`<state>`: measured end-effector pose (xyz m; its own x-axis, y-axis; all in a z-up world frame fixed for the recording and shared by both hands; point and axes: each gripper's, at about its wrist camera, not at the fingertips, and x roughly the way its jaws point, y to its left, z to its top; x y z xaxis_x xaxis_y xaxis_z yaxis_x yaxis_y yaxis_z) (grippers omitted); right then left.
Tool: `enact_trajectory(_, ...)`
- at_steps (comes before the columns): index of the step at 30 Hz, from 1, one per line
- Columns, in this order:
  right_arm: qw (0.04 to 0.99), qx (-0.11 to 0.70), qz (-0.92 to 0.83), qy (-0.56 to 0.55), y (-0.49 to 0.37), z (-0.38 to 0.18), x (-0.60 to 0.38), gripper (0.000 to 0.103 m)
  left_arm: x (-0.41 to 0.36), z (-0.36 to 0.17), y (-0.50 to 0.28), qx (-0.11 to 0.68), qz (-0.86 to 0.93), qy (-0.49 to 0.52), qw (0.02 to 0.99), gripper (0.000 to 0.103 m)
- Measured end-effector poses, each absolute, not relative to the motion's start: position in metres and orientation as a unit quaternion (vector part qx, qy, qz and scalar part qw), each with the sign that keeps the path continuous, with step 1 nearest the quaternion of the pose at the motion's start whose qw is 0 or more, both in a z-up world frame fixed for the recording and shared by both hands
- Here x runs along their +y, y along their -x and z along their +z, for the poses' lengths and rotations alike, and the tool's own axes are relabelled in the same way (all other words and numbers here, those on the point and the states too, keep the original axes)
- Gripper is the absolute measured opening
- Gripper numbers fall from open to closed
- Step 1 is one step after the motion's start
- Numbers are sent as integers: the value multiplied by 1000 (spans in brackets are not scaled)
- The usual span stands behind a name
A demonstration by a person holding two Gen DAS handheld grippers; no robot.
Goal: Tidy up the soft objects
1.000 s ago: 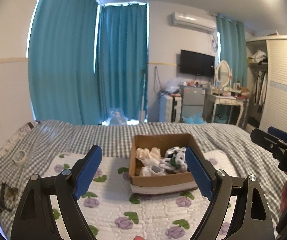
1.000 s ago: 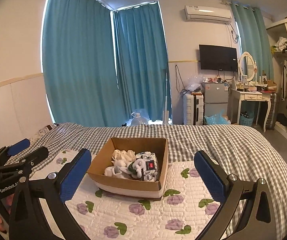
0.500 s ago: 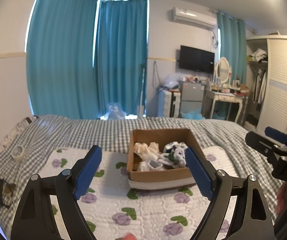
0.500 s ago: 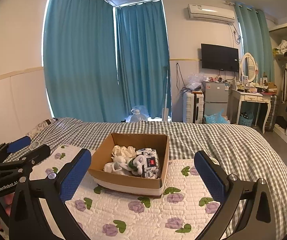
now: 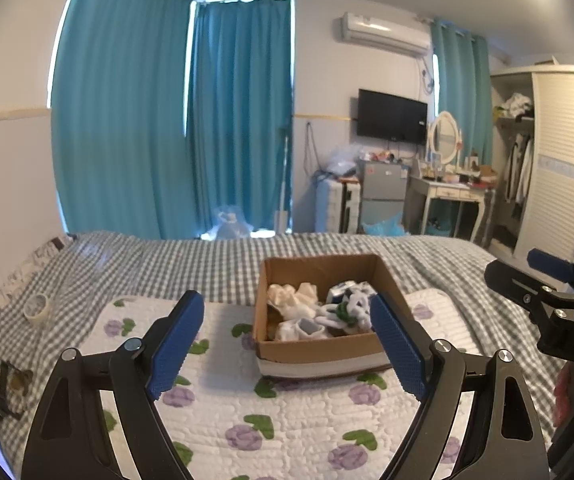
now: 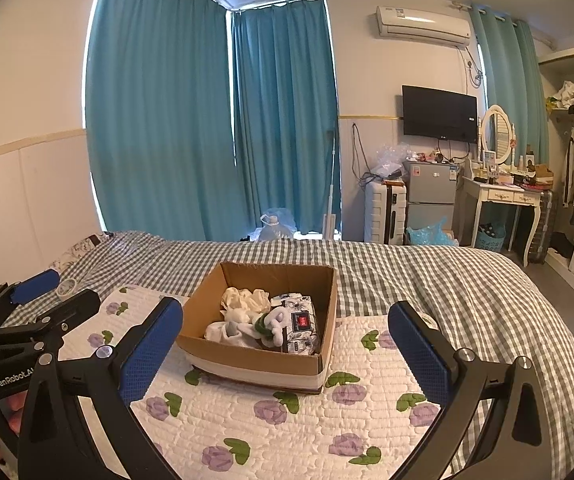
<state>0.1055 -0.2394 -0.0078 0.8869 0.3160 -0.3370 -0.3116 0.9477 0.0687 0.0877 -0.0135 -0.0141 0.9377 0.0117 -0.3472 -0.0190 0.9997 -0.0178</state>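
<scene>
A brown cardboard box (image 5: 323, 350) (image 6: 247, 354) stands on a white quilted mat with purple flowers (image 5: 287, 428) (image 6: 287, 420) on the bed. It holds white and cream socks (image 5: 295, 304) (image 6: 243, 304), a green-and-white bundle (image 6: 269, 320) and a patterned packet (image 6: 301, 320). My left gripper (image 5: 287, 344) is open and empty, held above the mat in front of the box. My right gripper (image 6: 287, 348) is open and empty, also in front of the box. Each gripper shows at the edge of the other's view: the right one (image 5: 547, 292), the left one (image 6: 35, 304).
The bed has a grey checked cover (image 6: 427, 272). A roll of tape (image 5: 37, 308) and a dark tangled item (image 5: 3, 388) lie on the cover at the left. Teal curtains, a suitcase, small fridge, dressing table and wardrobe stand beyond the bed.
Both grippers have risen slightly and drawn back a little; the box sits lower and a touch smaller in both views. Both stay open and empty.
</scene>
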Motion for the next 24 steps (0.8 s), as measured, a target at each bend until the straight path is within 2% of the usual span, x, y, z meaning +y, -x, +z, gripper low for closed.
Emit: enact_trajectory(24, 970, 179, 163, 2, -106, -13, -236, 103, -12, -17, -87, 177, 10, 11, 984, 87)
